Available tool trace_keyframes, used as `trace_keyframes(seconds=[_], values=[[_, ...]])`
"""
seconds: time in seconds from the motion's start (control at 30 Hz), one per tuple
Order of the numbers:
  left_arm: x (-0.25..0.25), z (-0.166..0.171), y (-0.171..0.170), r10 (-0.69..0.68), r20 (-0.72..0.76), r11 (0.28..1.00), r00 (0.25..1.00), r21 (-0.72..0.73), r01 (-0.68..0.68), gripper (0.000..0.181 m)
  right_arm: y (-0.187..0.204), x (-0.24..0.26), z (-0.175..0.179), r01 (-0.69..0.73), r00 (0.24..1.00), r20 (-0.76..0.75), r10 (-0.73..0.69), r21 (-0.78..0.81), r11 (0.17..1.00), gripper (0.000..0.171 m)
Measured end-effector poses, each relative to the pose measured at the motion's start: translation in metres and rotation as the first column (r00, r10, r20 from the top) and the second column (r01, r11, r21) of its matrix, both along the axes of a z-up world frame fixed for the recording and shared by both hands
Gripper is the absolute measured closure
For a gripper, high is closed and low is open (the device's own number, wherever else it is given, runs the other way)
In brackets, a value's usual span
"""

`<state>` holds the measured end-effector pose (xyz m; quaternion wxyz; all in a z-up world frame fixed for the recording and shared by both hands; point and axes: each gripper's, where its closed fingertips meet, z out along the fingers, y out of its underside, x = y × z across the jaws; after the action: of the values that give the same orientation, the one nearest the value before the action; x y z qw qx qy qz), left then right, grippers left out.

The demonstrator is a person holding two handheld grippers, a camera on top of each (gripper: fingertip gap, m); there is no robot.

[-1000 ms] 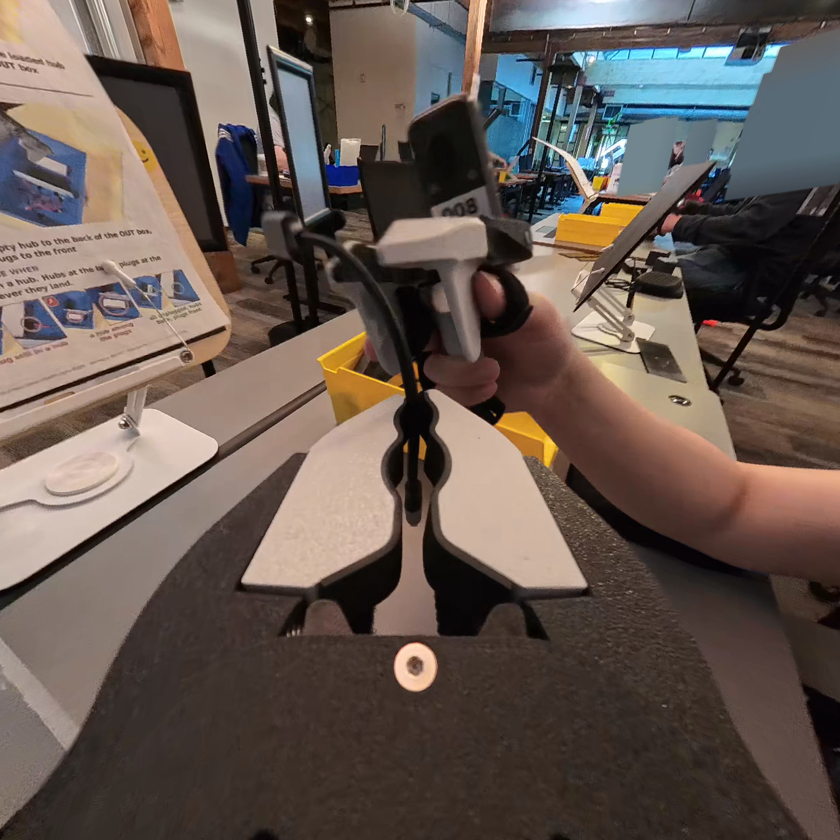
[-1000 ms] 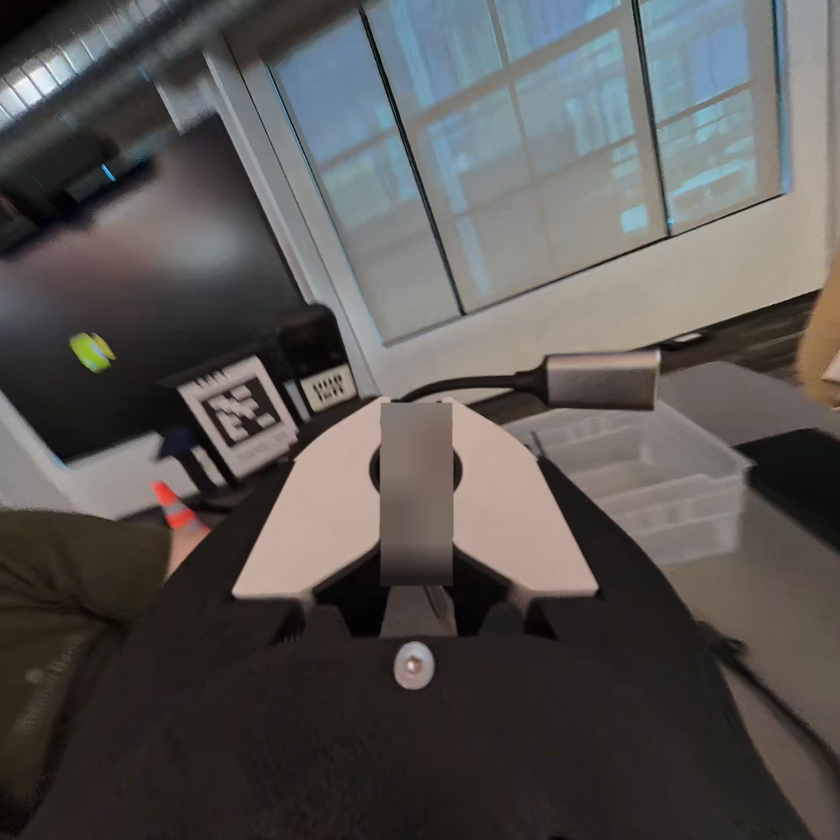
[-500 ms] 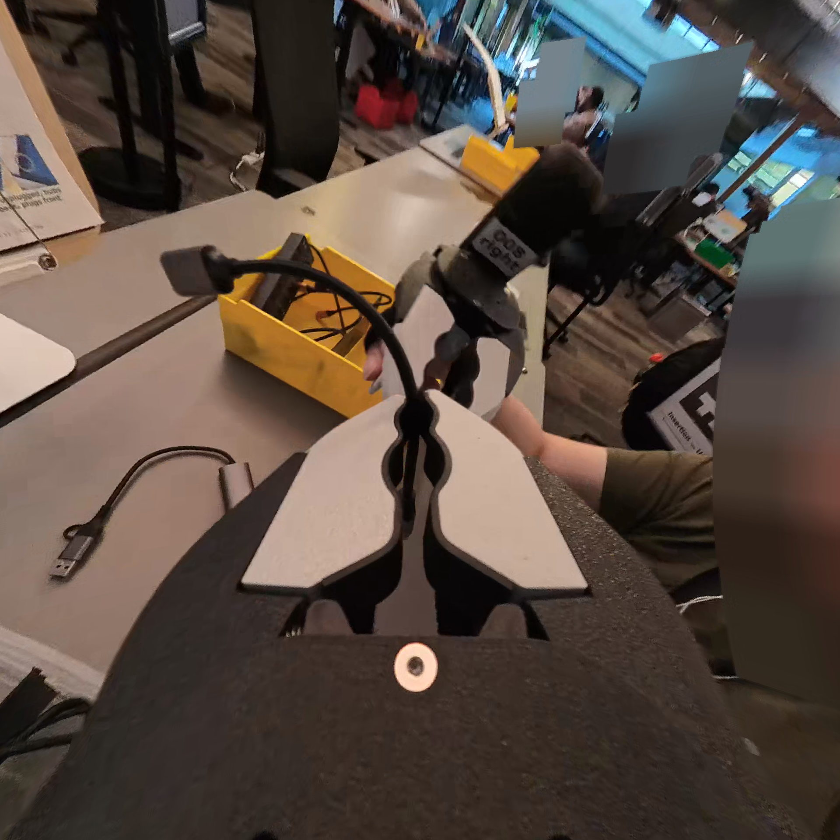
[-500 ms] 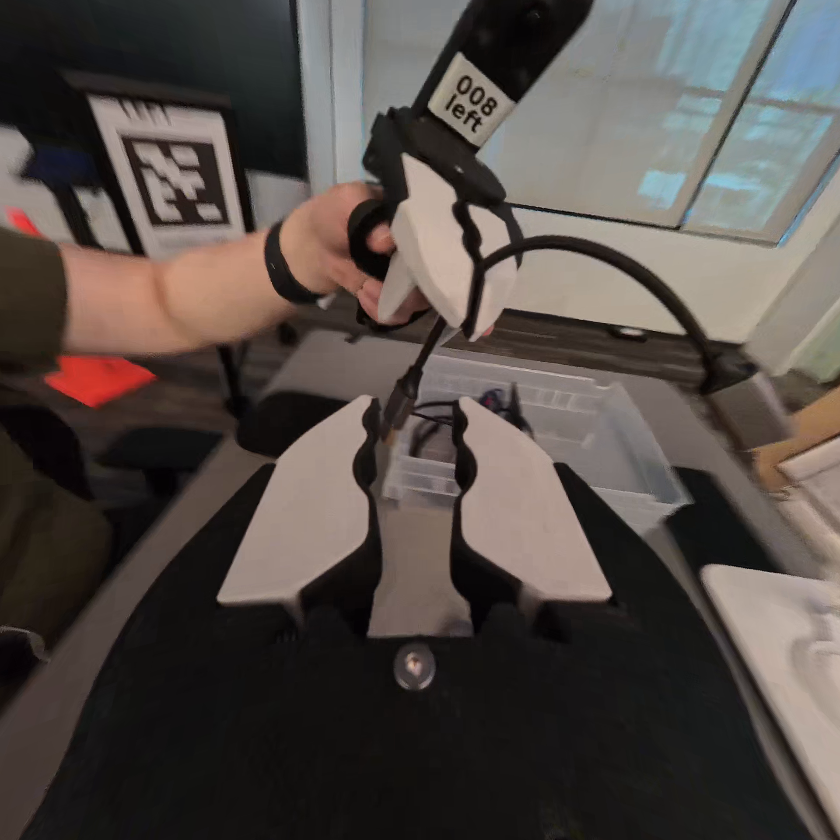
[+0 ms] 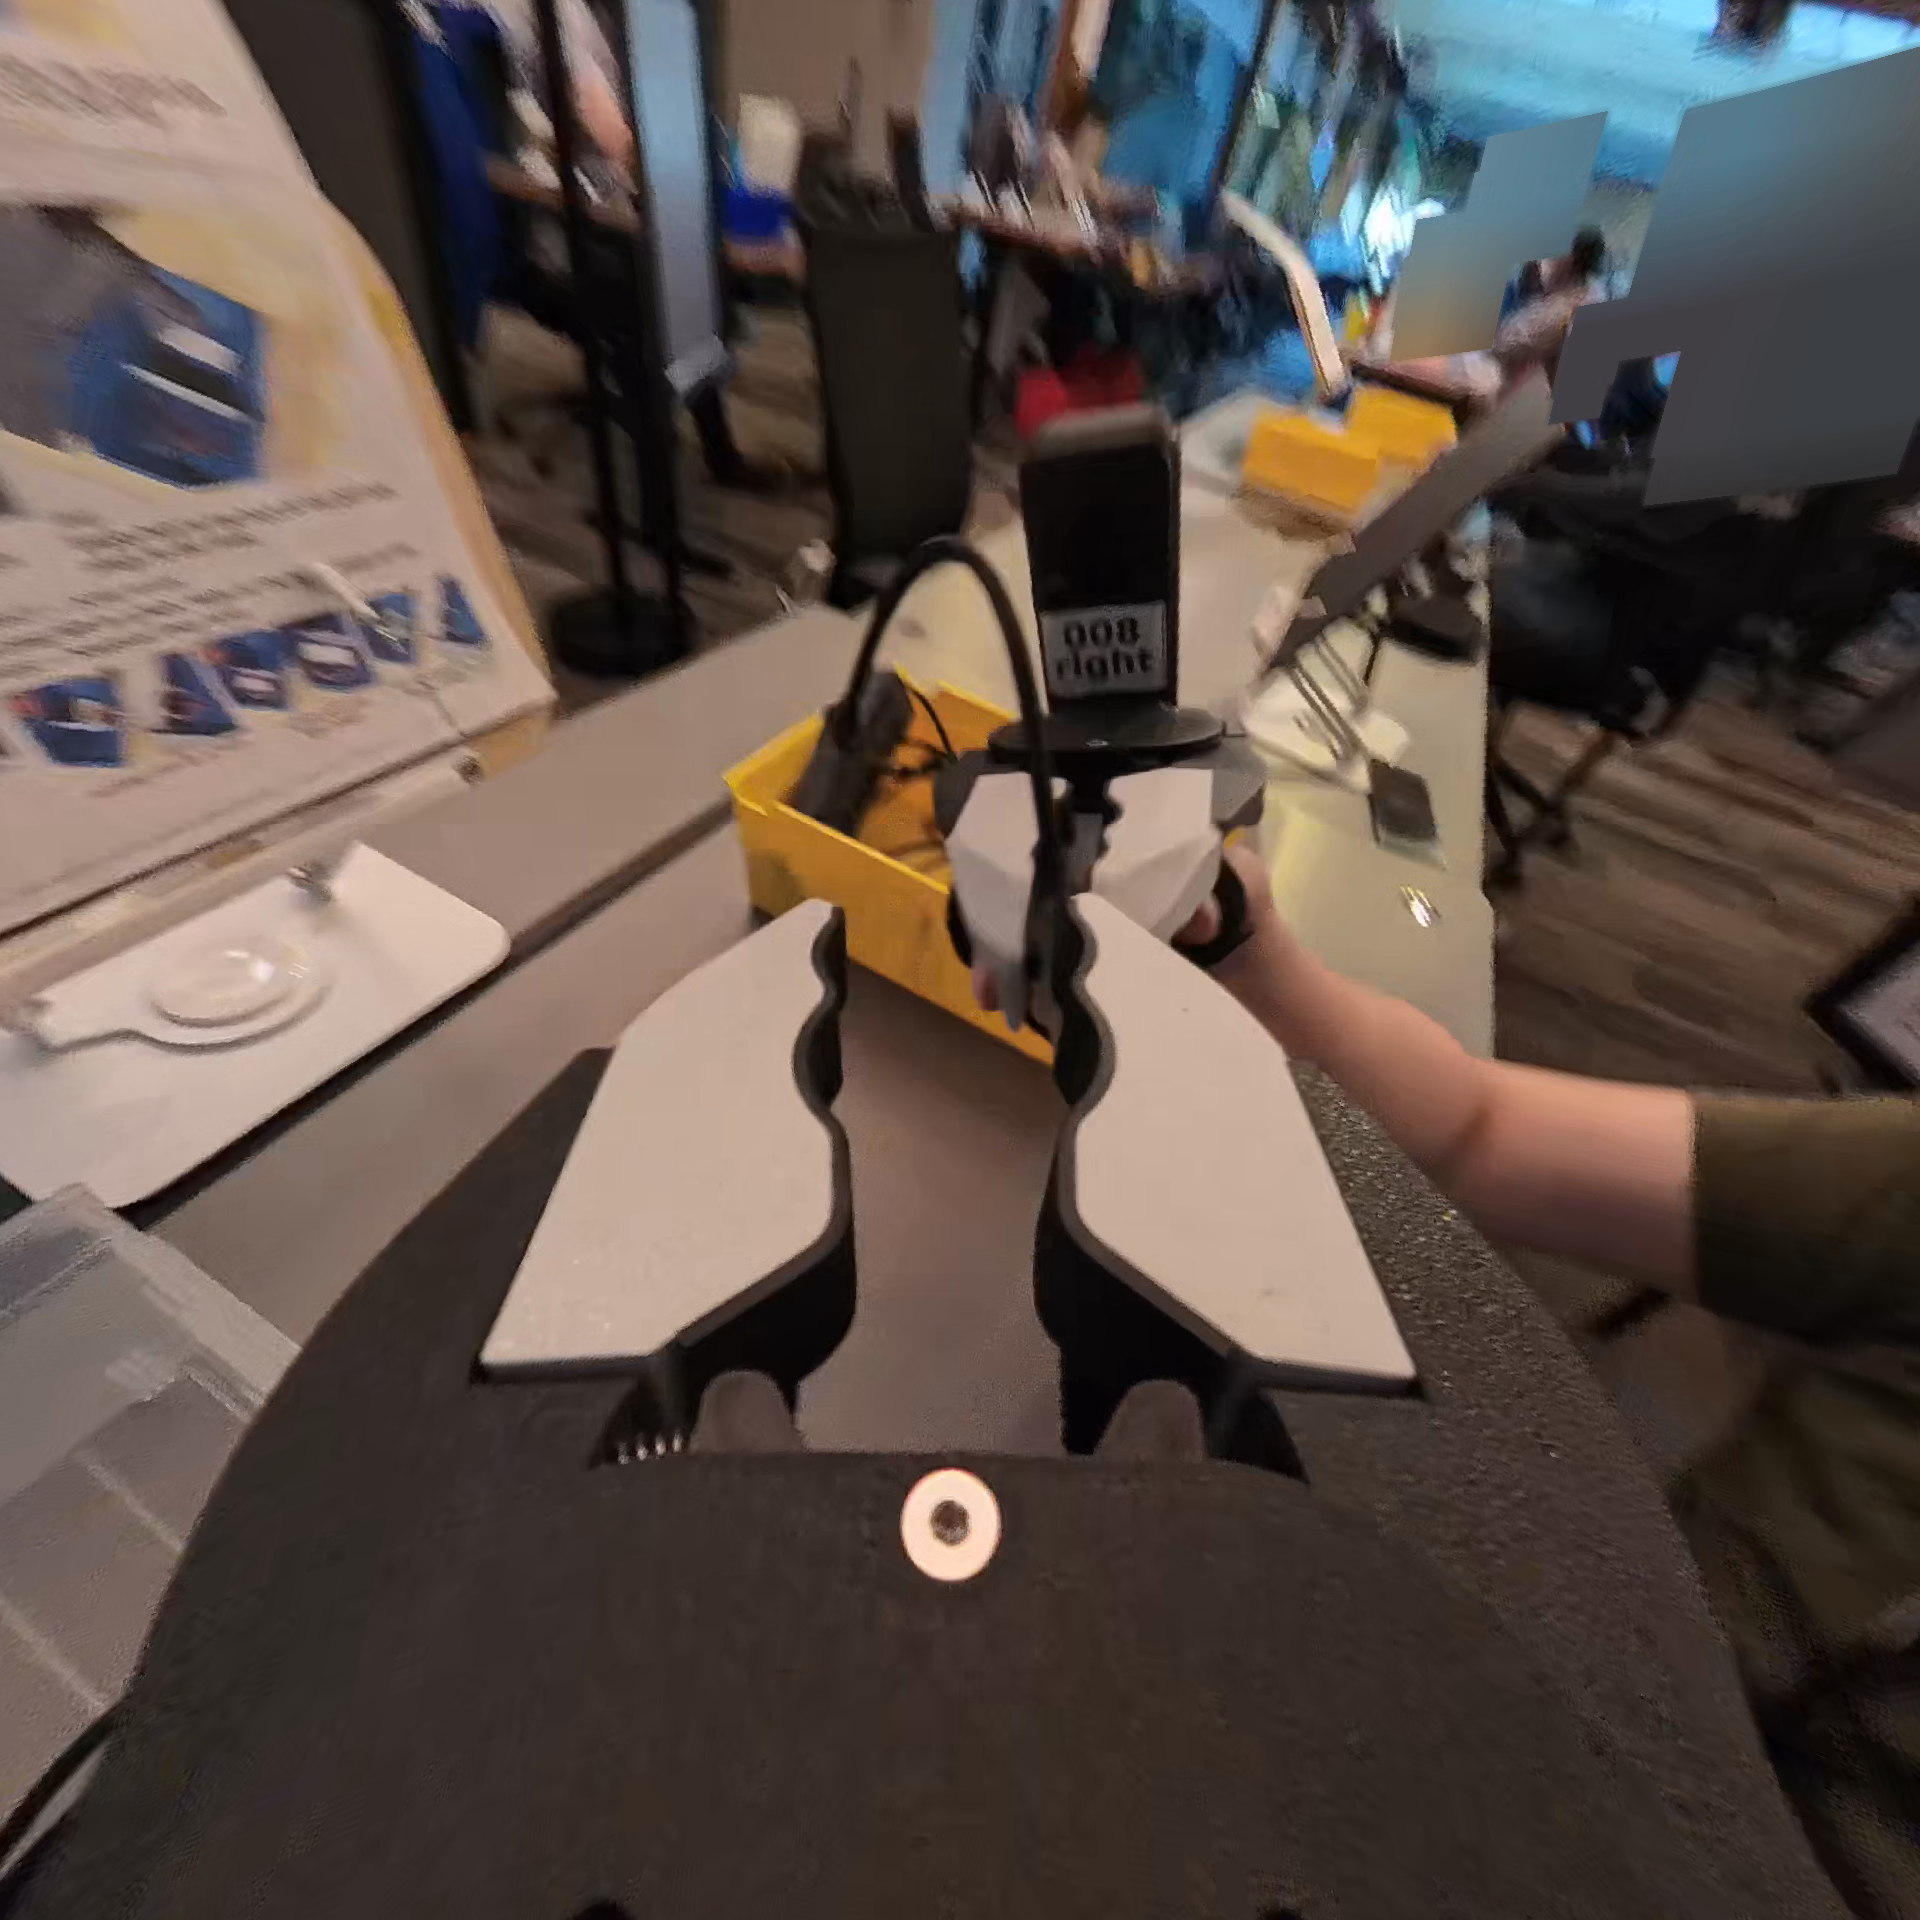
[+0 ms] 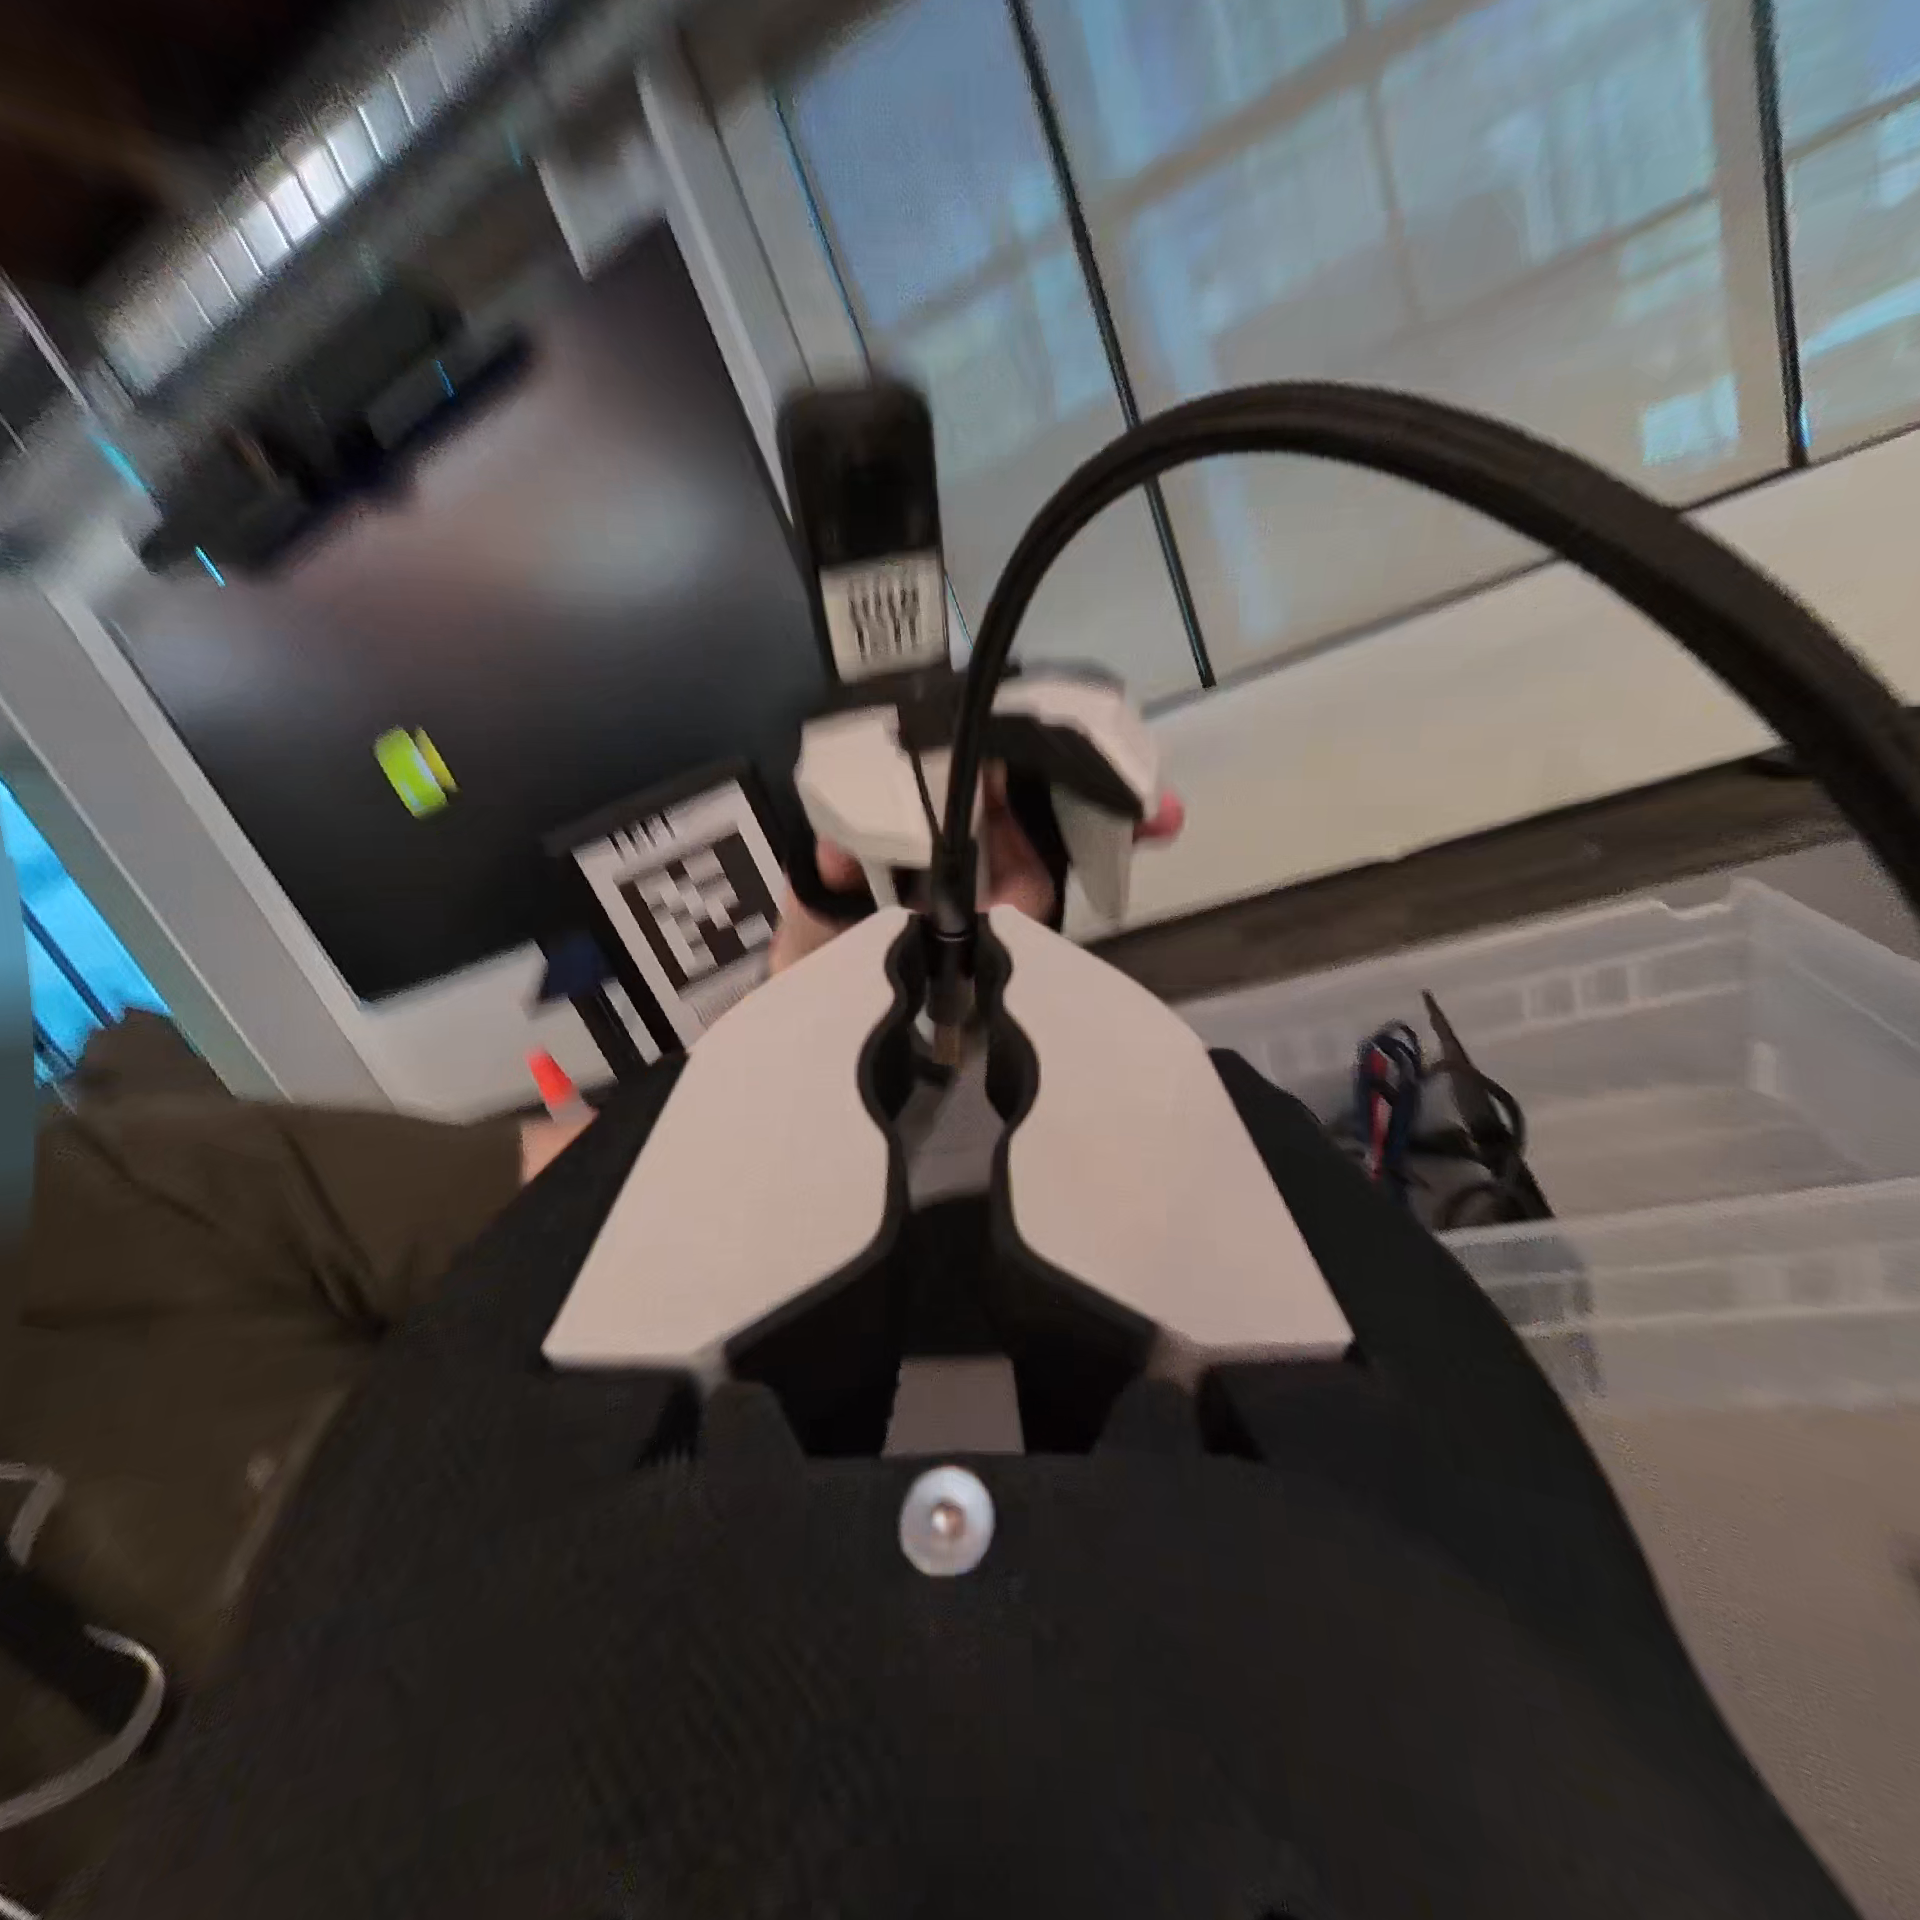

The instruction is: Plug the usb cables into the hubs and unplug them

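A black usb cable (image 5: 940,548) arcs up between the two grippers in the left wrist view. A dark block at its far end (image 5: 862,727) hangs over the yellow bin. My left gripper (image 5: 951,935) is open and empty, and it also shows ahead in the right wrist view (image 6: 966,800). My right gripper (image 6: 948,935) is shut on the cable's plug (image 6: 948,997), and the thick cable (image 6: 1351,416) loops up and off to the right. The right gripper (image 5: 1049,904) faces my left one, tips almost touching.
A yellow bin (image 5: 831,852) with cables stands on the grey table behind the grippers. An instruction board (image 5: 208,468) on a white stand base (image 5: 312,987) is at the left. A clear plastic bin (image 6: 1662,1039) with cables lies right of my right gripper. A person's forearm (image 5: 1455,1122) reaches in from the right.
My left gripper was shut on the cable and has opened. My right gripper was open and has shut on the cable's plug. Both grippers have tilted and swung.
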<state>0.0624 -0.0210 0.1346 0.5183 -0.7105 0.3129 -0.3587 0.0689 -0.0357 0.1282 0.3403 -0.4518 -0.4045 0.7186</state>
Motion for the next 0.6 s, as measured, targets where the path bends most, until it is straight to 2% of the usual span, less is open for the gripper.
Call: trace_keyframes(seconds=[0.03,0.1,0.17,0.3,0.4,0.5,0.6], values=[[-0.003,-0.002,0.000,0.036,0.064,0.999,0.997,0.030,-0.038,0.145,0.006,0.003,0.004,-0.002,0.999,-0.038,0.000,-0.062,0.998,0.163],[0.003,-0.011,-0.008,0.002,0.182,0.999,0.983,0.039,-0.009,0.151,0.012,0.004,0.006,-0.015,0.996,-0.090,0.003,-0.125,0.992,0.163],[0.013,-0.021,-0.010,-0.037,0.252,0.999,0.967,0.002,0.038,0.155,0.011,0.001,0.004,-0.023,0.994,-0.107,0.008,-0.139,0.990,0.163],[0.025,-0.020,-0.011,-0.097,0.363,0.994,0.927,-0.008,0.107,0.160,0.006,-0.003,0.006,-0.001,0.988,-0.152,-0.018,-0.126,0.992,0.163],[0.030,-0.019,-0.013,-0.110,0.347,0.994,0.931,0.037,0.103,0.176,0.005,-0.002,0.008,0.025,0.987,-0.157,-0.039,-0.086,0.996,0.163],[0.029,-0.020,-0.015,-0.101,0.299,0.994,0.949,0.069,0.084,0.177,0.000,-0.002,0.008,0.020,0.991,-0.133,-0.022,-0.020,1.000,0.163],[0.020,-0.020,-0.017,-0.084,0.245,0.995,0.966,0.069,0.069,0.177,-0.005,0.002,-0.001,0.000,1.000,0.011,-0.001,0.094,0.996,0.150]])
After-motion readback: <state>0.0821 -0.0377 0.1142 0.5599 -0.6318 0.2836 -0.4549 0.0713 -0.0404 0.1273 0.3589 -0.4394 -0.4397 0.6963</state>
